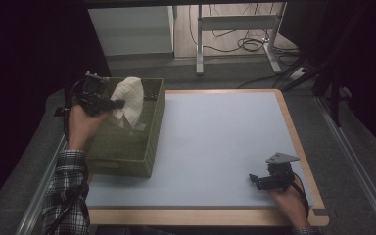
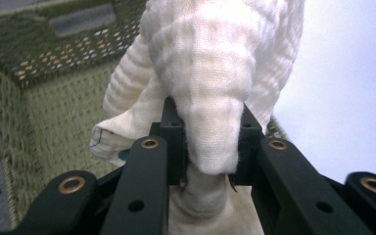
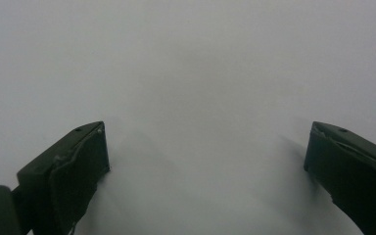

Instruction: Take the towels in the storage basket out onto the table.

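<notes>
A cream-white waffle-weave cloth [image 1: 129,100] hangs bunched above the green woven basket [image 1: 149,147] at the table's left. My left gripper [image 1: 119,104] is shut on the cloth over the basket's inside. In the left gripper view the two black jaws pinch a fold of the cloth [image 2: 210,88], with more of it drooping below. My right gripper [image 1: 252,179] rests low near the table's front right corner, held by a hand. In the right gripper view my right gripper [image 3: 205,152] stands open wide over the bare pale mat, nothing between the jaws.
The pale blue-grey mat [image 1: 220,142] covers the table, framed by a wooden edge [image 1: 200,215]. Dark grey floor surrounds the table. A white table leg frame and cables [image 1: 240,44] stand beyond the far edge.
</notes>
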A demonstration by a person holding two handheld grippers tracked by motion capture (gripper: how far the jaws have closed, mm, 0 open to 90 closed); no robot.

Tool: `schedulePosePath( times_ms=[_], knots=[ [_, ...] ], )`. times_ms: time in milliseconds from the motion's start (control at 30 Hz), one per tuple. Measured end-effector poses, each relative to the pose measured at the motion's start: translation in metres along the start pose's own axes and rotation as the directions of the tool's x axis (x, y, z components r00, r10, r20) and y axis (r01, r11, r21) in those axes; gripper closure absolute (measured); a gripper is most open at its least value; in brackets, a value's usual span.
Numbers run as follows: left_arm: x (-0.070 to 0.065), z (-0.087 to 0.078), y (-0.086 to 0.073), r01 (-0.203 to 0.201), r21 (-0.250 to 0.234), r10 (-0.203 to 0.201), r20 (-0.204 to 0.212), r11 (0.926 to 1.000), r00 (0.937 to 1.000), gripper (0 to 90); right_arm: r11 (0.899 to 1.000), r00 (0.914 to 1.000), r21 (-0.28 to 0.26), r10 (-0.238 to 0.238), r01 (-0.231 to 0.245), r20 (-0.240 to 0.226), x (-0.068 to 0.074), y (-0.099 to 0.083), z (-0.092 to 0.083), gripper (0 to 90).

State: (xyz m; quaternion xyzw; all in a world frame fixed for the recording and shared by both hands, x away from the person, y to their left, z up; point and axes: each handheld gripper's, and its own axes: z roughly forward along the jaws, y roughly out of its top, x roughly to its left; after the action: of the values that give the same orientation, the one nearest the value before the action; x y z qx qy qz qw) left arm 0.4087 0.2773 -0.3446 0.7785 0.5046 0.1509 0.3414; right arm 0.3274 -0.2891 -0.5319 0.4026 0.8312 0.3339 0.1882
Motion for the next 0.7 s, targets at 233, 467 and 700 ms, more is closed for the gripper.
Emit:
schedulePosePath(
  times_ms=[233, 467, 700],
  knots=[
    [-0.014, -0.013, 0.012, -0.026, -0.04, 0.027, 0.013, 0.9988, 0.9996, 74.2, 1.0, 1.0, -0.001, 0.0, 0.0, 0.0, 0.0, 0.0, 0.0, 2.7],
    [-0.028, -0.016, 0.025, -0.043, -0.068, 0.047, 0.048, 0.9967, 0.9978, 74.2, 1.0, 1.0, -0.001, -0.001, 0.001, 0.0, 0.0, 0.0, 0.0, 2.7],
    [-0.046, -0.009, 0.038, -0.07, -0.083, 0.077, 0.082, 0.9941, 0.9936, 74.2, 1.0, 1.0, 0.0, 0.001, -0.001, -0.001, 0.0, 0.0, 0.0, 2.7]
  ],
)
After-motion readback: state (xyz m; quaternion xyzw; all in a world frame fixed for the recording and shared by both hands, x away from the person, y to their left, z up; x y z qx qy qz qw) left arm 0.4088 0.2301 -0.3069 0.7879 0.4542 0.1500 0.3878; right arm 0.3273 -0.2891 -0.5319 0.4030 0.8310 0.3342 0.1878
